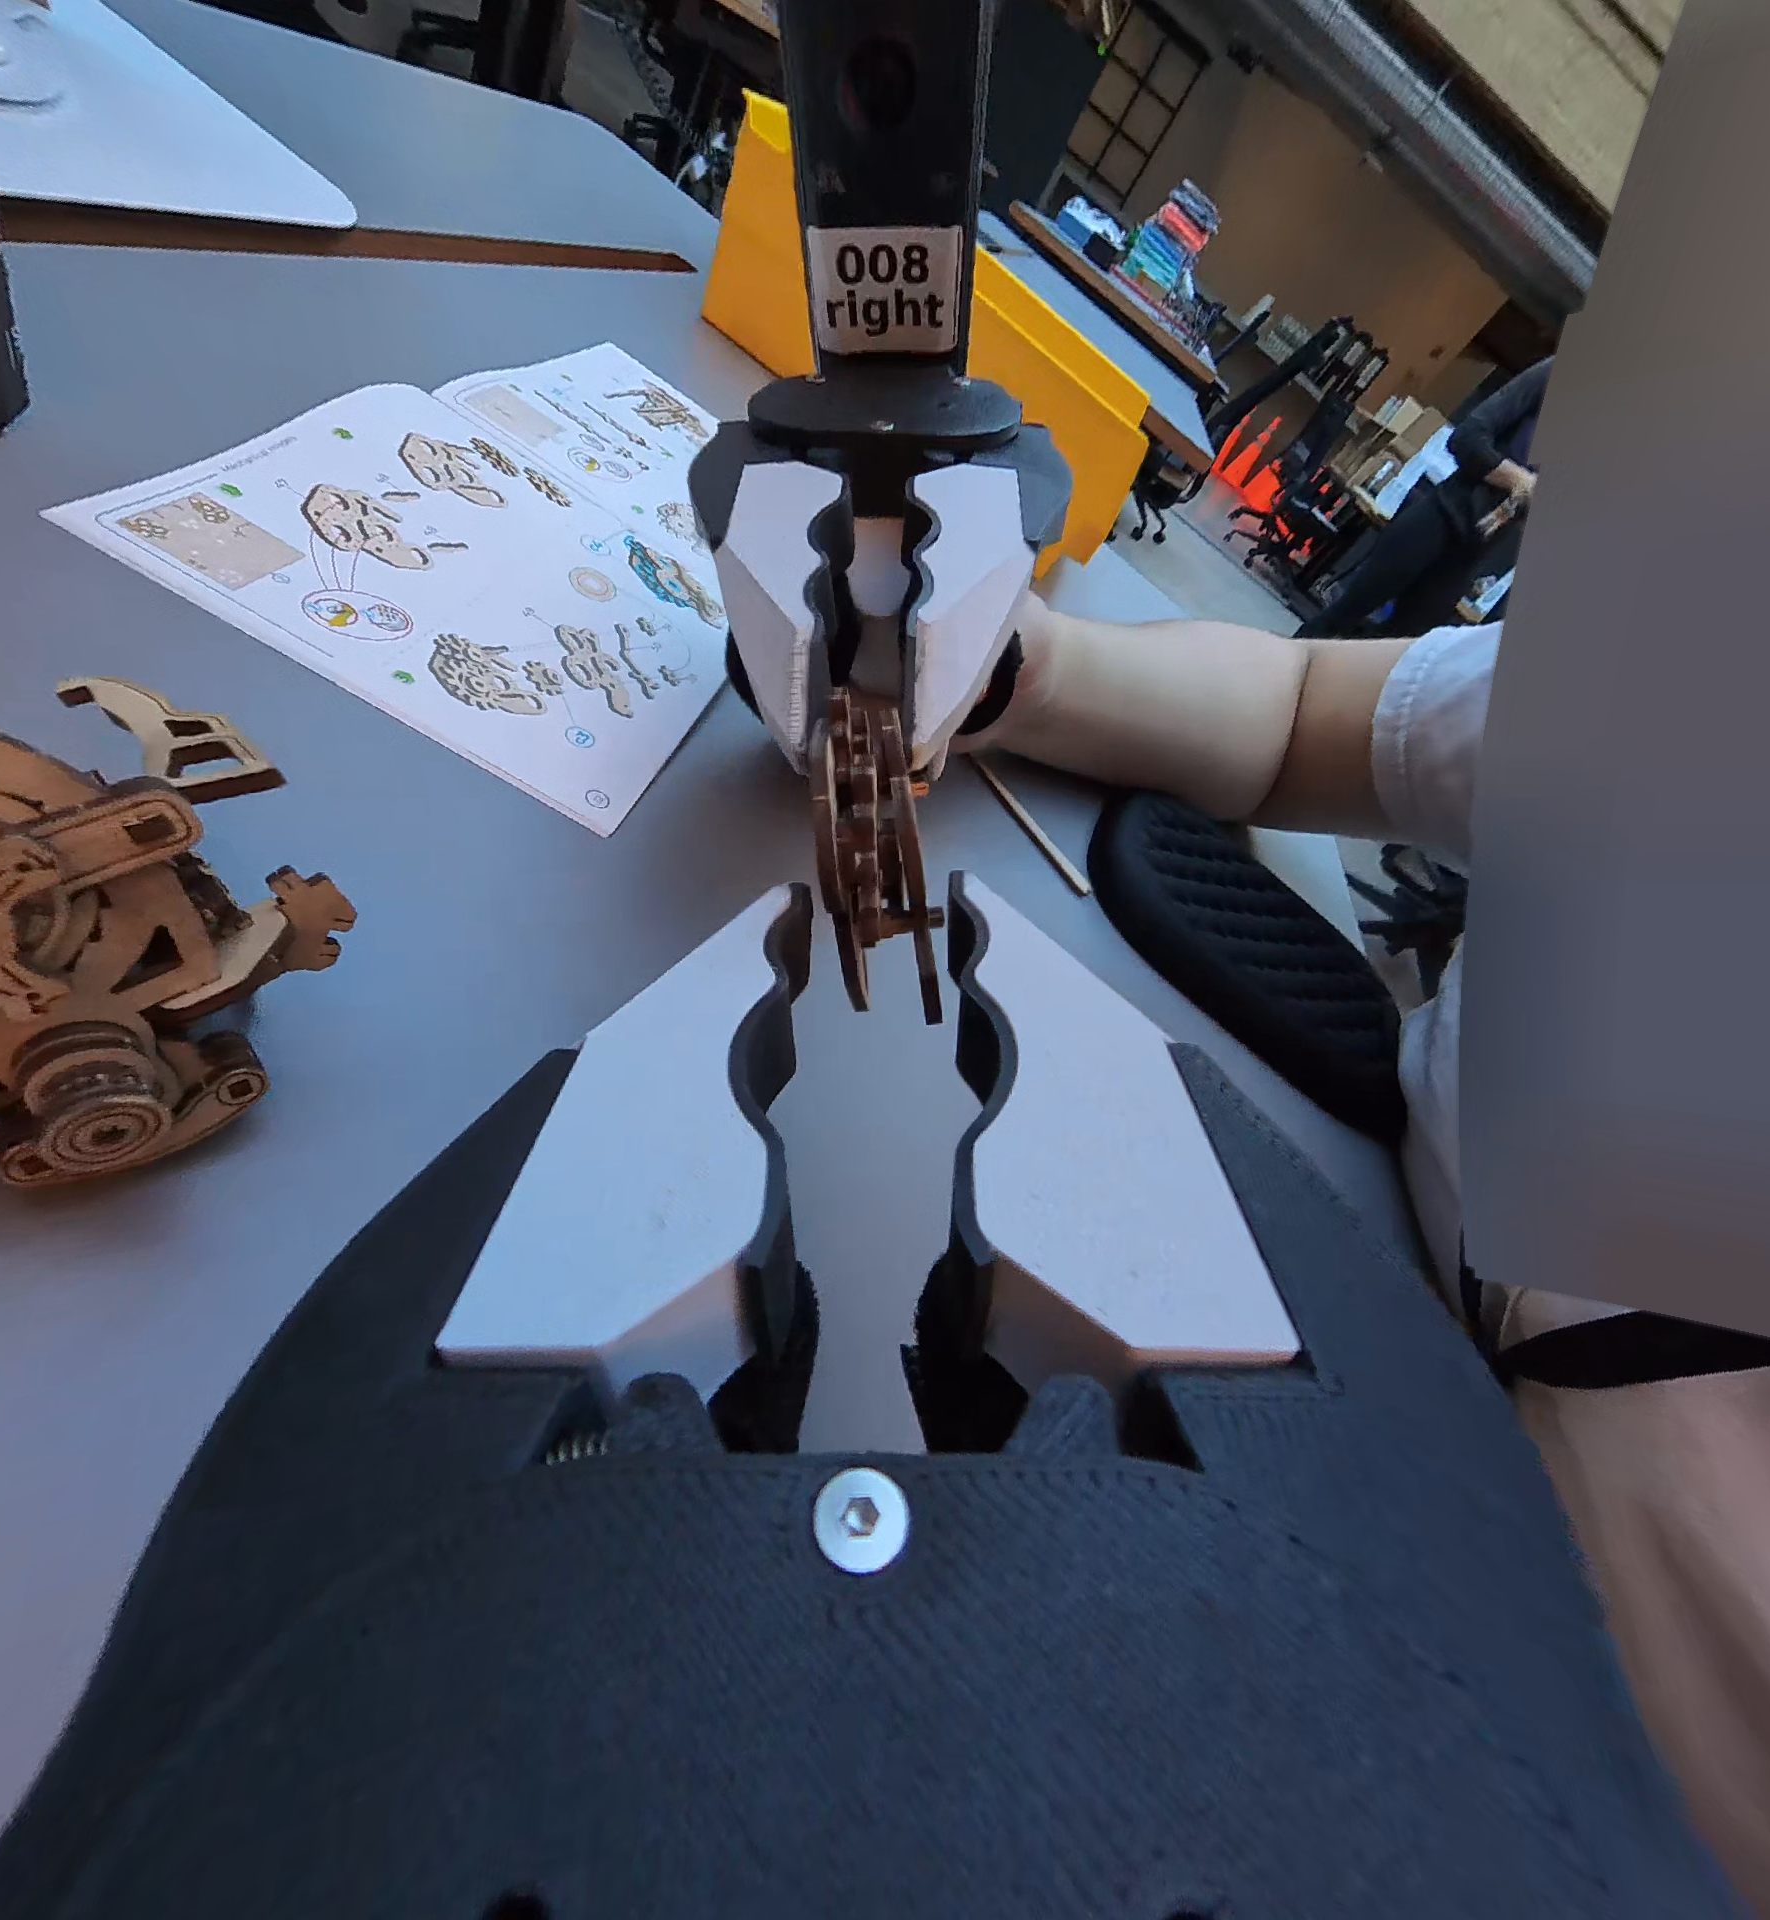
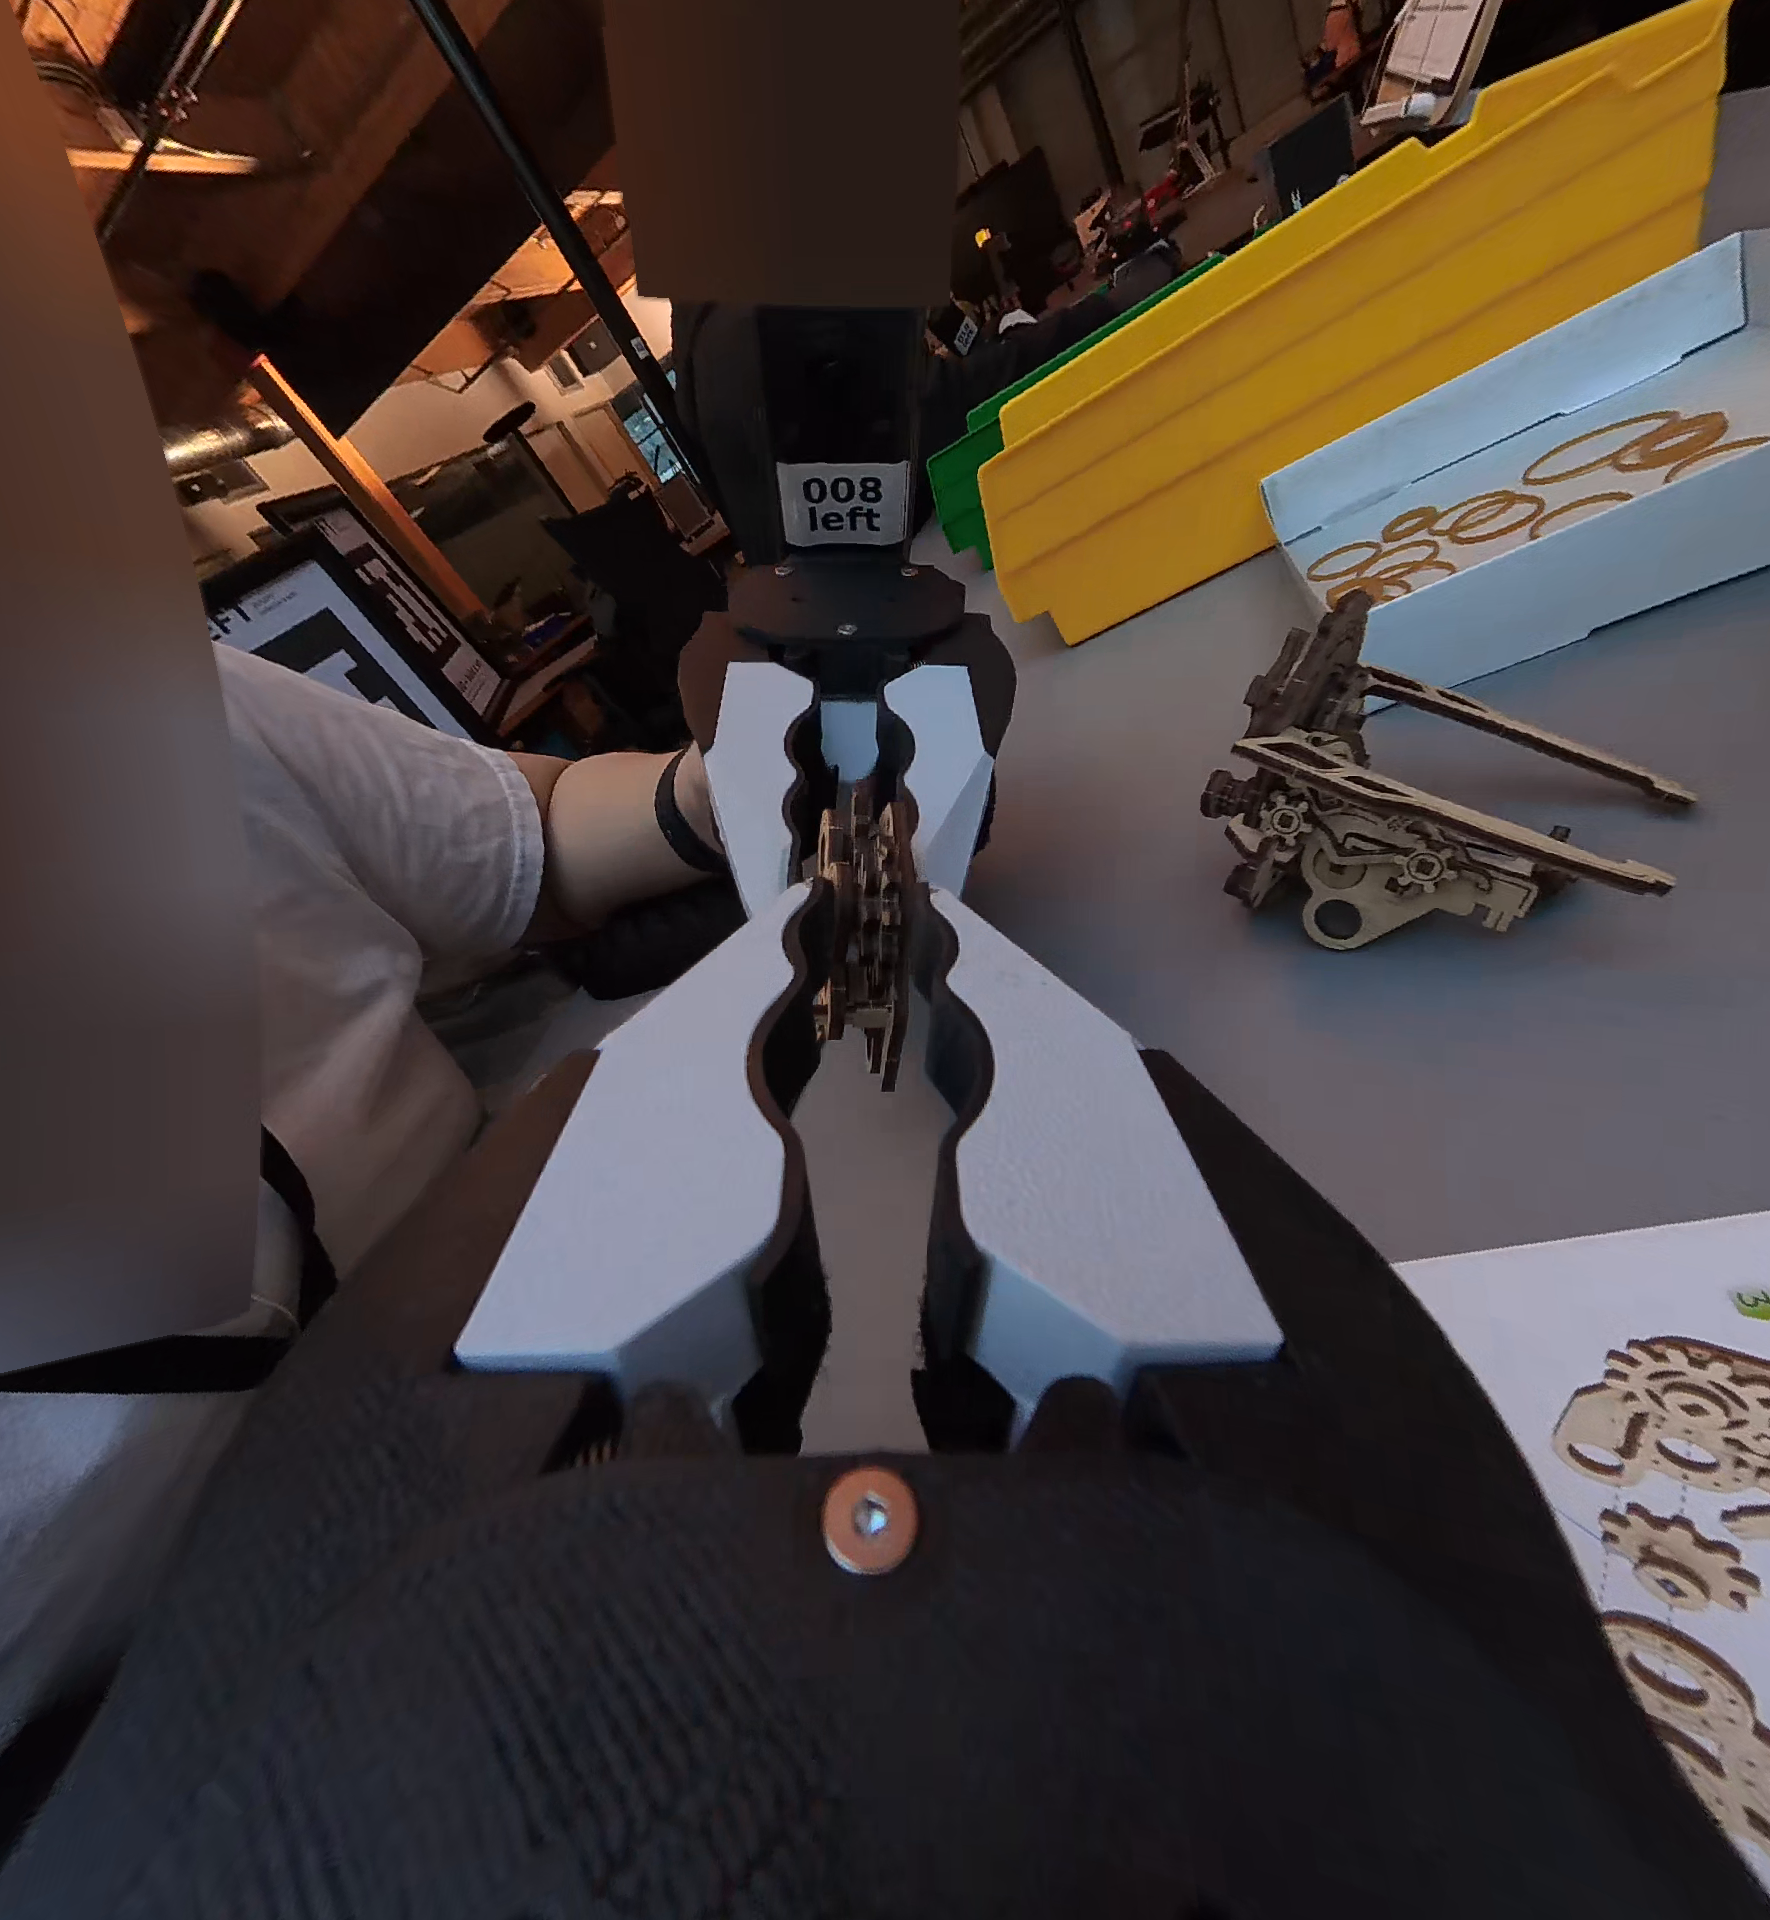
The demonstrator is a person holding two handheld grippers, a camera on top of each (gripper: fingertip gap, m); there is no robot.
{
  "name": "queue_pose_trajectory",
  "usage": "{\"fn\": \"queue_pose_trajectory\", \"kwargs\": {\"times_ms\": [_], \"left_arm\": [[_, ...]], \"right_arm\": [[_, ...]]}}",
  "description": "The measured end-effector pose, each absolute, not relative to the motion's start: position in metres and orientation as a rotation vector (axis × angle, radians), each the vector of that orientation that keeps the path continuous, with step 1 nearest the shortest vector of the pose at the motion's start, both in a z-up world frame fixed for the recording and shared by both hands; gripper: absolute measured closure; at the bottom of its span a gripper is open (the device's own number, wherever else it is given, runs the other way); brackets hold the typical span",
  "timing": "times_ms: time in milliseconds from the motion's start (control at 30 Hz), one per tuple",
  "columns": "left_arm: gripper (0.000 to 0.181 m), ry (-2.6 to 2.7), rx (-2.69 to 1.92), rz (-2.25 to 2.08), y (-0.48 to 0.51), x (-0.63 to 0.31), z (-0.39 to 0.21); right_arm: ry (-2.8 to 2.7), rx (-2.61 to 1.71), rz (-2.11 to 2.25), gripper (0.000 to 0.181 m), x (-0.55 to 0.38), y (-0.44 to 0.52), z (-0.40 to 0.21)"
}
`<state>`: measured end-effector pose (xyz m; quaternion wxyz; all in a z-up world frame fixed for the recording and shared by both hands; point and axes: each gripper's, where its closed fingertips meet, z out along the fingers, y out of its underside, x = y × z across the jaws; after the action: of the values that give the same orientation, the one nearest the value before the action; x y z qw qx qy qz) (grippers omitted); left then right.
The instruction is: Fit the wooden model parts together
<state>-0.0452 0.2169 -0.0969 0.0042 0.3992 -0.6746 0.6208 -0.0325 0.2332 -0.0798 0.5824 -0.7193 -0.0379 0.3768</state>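
**Wooden Gear Part Held Between Two Facing Grippers**

Nearest the left wrist camera, the left gripper (image 1: 879, 904) stood with its fingers parted, a clear gap between the wavy black pads, and the lower end of the wooden gear assembly (image 1: 876, 862) hung just at its tips without being clasped. That small stack of dark toothed wheels was in the air above the grey table (image 1: 445, 935), pinched at its upper end by the right gripper (image 1: 865, 727), which faced the left one head-on. In the right wrist view the right gripper (image 2: 865, 914) had its pads pressed against the assembly (image 2: 865, 935) on both sides, and the left gripper (image 2: 850, 831) beyond it was spread around the far end of the same piece.

Left of the grippers, in the left wrist view, a partly built wooden model (image 1: 70, 966) sat on the table, with an open instruction booklet (image 1: 424, 582) lying behind it. A thin wooden stick (image 1: 1032, 831) lay near the person's forearm (image 1: 1172, 717). A yellow bin (image 1: 1057, 405) stood farther back. The right wrist view showed another wooden mechanism (image 2: 1400, 831) well apart to the right, next to a white tray (image 2: 1587, 520) holding flat wooden rings.
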Motion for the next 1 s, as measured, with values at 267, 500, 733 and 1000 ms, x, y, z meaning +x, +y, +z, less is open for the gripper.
{"fn": "queue_pose_trajectory", "kwargs": {"times_ms": [267, 500, 733, 1000], "left_arm": [[0.167, -2.060, 1.220, 1.970, 0.217, -0.046, -0.092], [0.167, -2.260, 0.956, 2.267, 0.219, -0.056, -0.054], [0.168, -2.613, 0.671, 2.328, 0.205, -0.066, -0.054], [0.167, -2.801, 0.581, 2.237, 0.201, -0.068, -0.064]], "right_arm": [[-0.141, -1.663, 0.827, 0.168, -0.044, 0.237, -0.074], [-0.334, -1.623, 0.681, 0.152, -0.033, 0.209, -0.049], [-0.603, -1.792, 0.355, 0.158, -0.055, 0.203, -0.059], [-0.720, -1.870, 0.244, 0.161, -0.065, 0.200, -0.071]]}}
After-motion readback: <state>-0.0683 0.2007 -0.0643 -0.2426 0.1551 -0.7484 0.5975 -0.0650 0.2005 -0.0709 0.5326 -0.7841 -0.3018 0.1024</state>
